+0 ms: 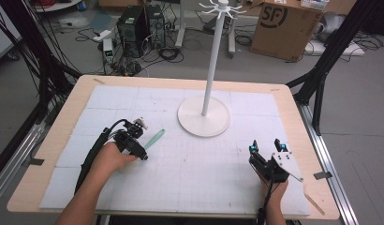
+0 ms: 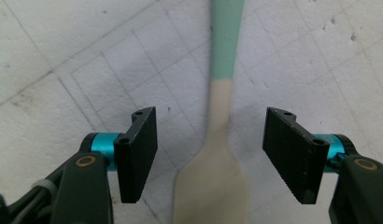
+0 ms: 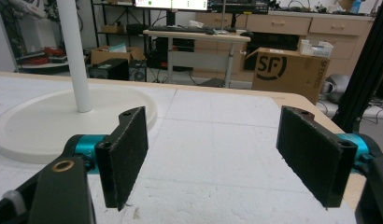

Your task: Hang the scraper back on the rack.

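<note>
The left tongs (image 2: 210, 154) stand wide open astride the cream-and-green spatula (image 2: 221, 140) lying flat on the bench (image 1: 190, 161). Closing too high, the pads may skid off its thin neck. The right tongs (image 3: 213, 158) hang open and empty.

The spatula (image 2: 225, 70) lay flat on the left half of the table (image 1: 284, 96), mint-green handle angled toward the far edge, cream blade toward the near-left corner.
</note>
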Tool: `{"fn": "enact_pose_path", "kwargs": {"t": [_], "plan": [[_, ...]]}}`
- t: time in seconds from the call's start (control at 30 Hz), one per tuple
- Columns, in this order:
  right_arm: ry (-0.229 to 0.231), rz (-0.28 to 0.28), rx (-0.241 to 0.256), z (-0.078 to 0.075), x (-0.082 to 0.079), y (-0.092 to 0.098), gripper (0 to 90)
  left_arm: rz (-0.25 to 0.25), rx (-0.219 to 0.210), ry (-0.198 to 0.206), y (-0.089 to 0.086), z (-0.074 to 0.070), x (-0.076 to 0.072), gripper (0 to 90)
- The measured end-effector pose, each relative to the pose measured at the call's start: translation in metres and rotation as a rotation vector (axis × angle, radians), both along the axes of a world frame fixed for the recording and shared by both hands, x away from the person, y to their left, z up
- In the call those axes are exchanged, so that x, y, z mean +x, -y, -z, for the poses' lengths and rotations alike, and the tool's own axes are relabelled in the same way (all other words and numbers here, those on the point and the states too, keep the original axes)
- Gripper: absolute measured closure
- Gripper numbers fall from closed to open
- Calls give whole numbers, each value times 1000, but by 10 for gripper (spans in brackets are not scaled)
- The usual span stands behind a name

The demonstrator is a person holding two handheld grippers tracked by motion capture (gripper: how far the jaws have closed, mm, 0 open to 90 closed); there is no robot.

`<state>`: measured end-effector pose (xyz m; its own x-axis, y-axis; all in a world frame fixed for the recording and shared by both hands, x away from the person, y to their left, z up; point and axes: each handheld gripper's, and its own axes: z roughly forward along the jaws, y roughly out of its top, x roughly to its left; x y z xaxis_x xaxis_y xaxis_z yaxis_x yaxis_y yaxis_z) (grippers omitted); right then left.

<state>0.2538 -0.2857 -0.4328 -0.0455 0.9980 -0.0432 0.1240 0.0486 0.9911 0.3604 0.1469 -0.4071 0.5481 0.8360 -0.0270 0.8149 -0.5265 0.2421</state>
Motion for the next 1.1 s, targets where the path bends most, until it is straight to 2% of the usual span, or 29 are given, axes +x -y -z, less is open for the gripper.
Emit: {"fn": "enact_pose_path", "kwargs": {"t": [0.23,0.3,0.53,0.67,0.87,1.1], "plan": [[0,-2,1,0,0,0,241,-3,11,-15,1,1,3,393],[0,-4,0,0,0,0,241,-3,7,-9,2,1,4,401],[-2,-7,0,0,0,0,241,11,34,-10,9,-4,5,442],[-2,-9,-2,0,0,0,241,19,46,-21,12,-7,8,462],[-1,-9,-2,0,0,0,241,21,69,-43,13,-3,10,476],[-2,-11,-4,0,0,0,242,22,71,-58,13,-2,11,519]]}}
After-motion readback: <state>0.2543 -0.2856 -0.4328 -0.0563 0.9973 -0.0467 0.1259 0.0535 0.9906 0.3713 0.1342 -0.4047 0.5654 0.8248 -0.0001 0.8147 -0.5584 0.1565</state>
